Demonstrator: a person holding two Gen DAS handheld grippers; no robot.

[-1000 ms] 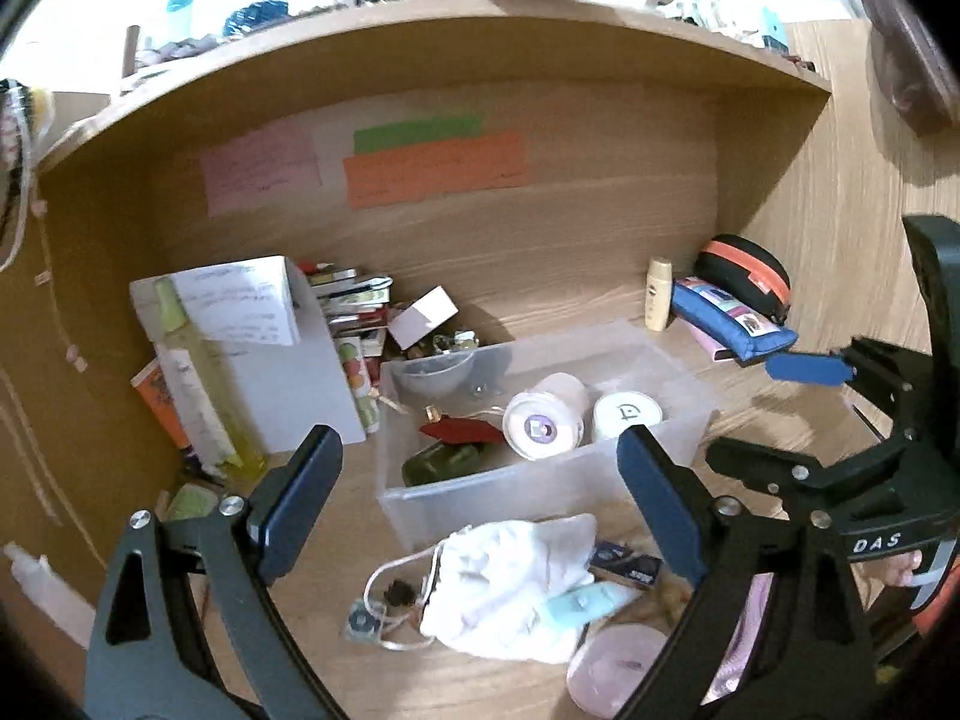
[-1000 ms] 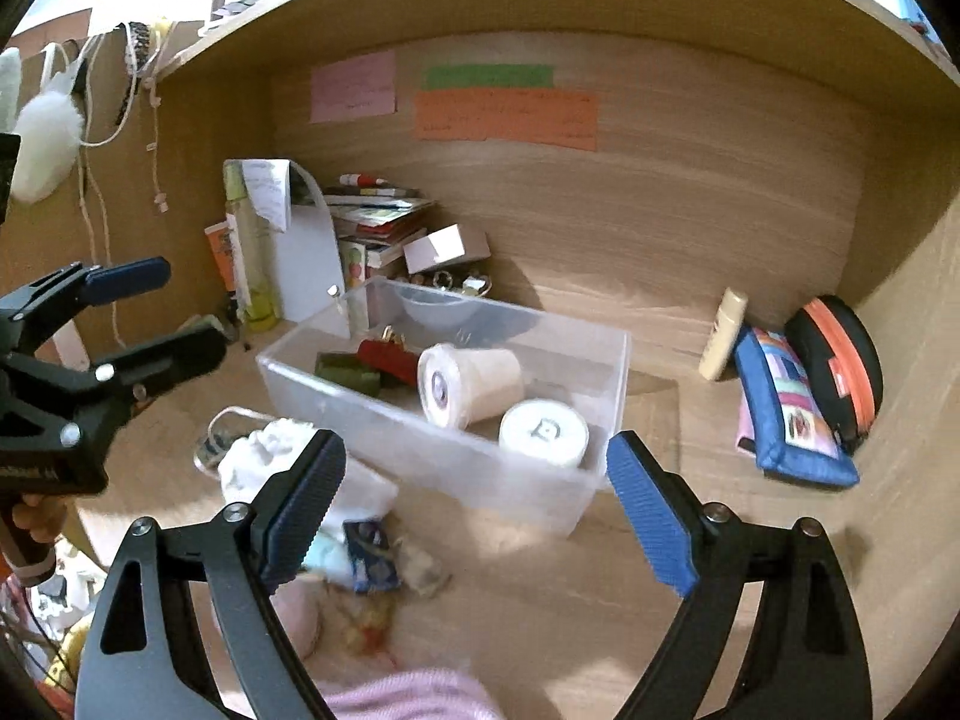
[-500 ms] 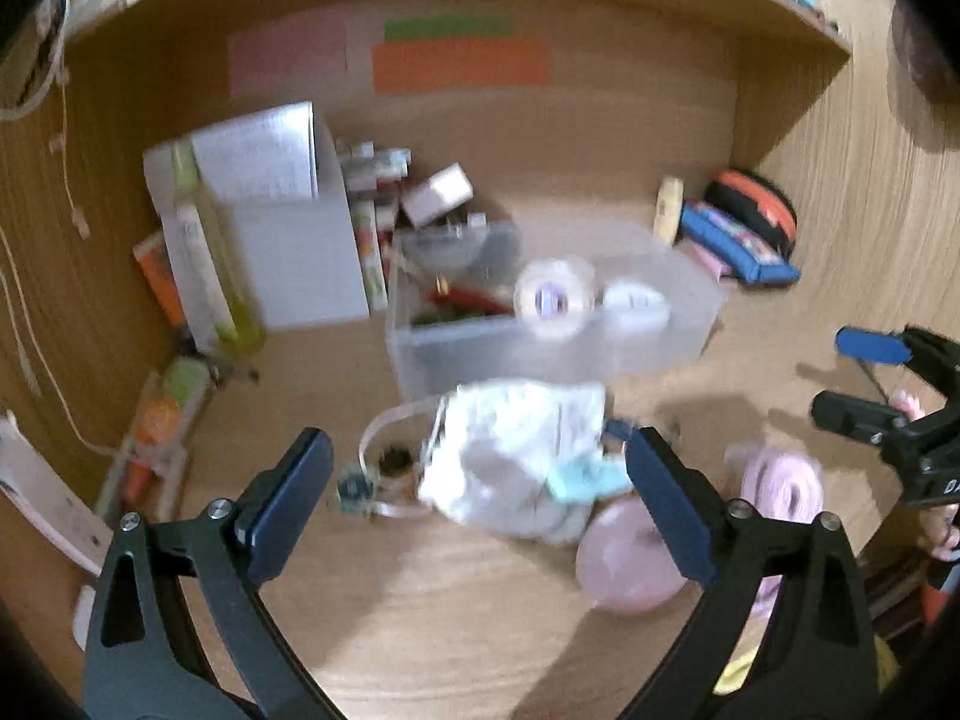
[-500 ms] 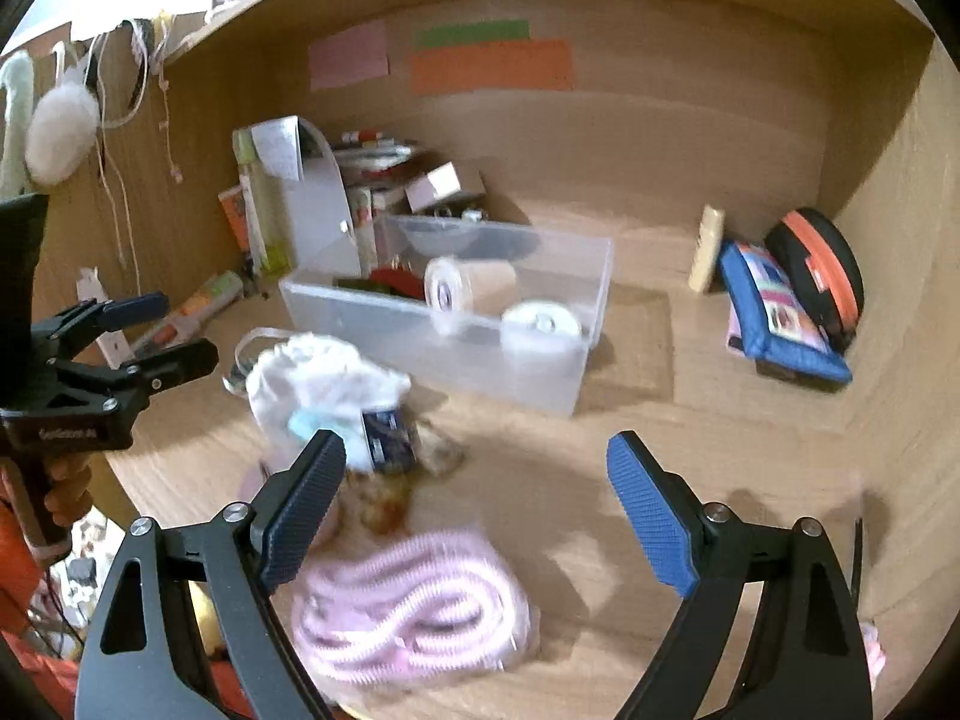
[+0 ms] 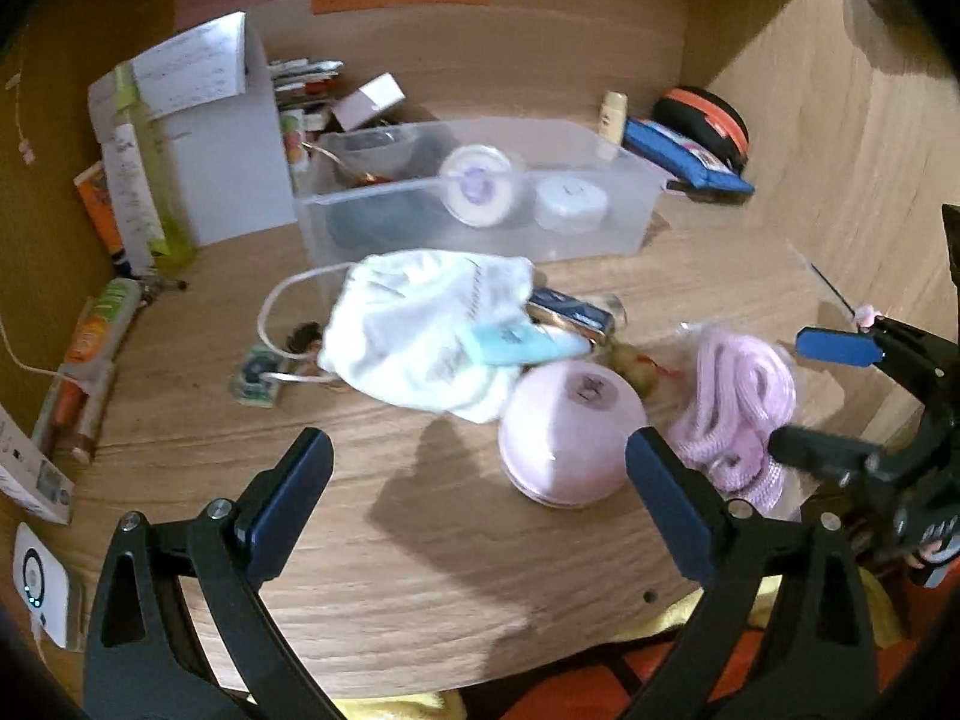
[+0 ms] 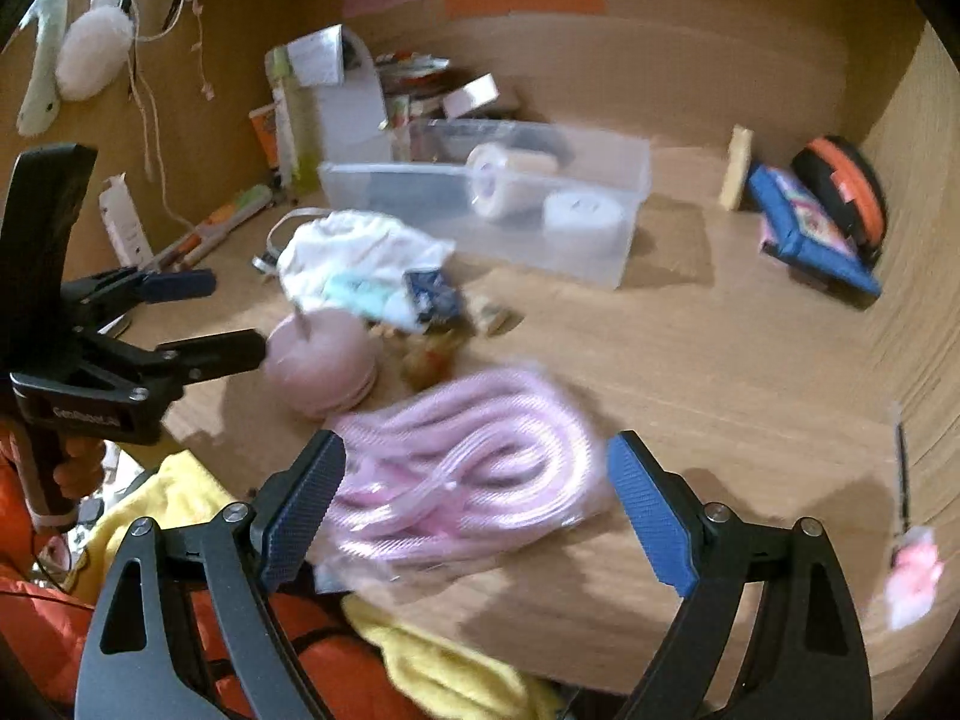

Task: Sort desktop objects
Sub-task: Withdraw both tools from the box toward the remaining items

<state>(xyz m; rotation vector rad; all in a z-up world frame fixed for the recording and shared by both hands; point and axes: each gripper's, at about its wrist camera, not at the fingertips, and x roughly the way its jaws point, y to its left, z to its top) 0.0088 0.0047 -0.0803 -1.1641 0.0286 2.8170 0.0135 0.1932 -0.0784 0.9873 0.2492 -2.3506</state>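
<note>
Coiled pink ribbed hose [image 6: 462, 468] lies between the wide-spread right gripper [image 6: 477, 507] fingers.

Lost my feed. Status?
Both tongs, left and right, open, empty. Pink cord bundle between right tongs, ungripped. Pink round case beside it.

Bare desk [image 5: 420, 540] along its front edge, pink round case [image 5: 570, 432] and pink coiled cord [image 6: 474, 474] blocking the front right, clear bin [image 5: 480, 204] mid-desk

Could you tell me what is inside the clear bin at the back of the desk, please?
The bin holds a tape roll on its side, a white round tub and dark items at its left end, too blurred to name.
</note>
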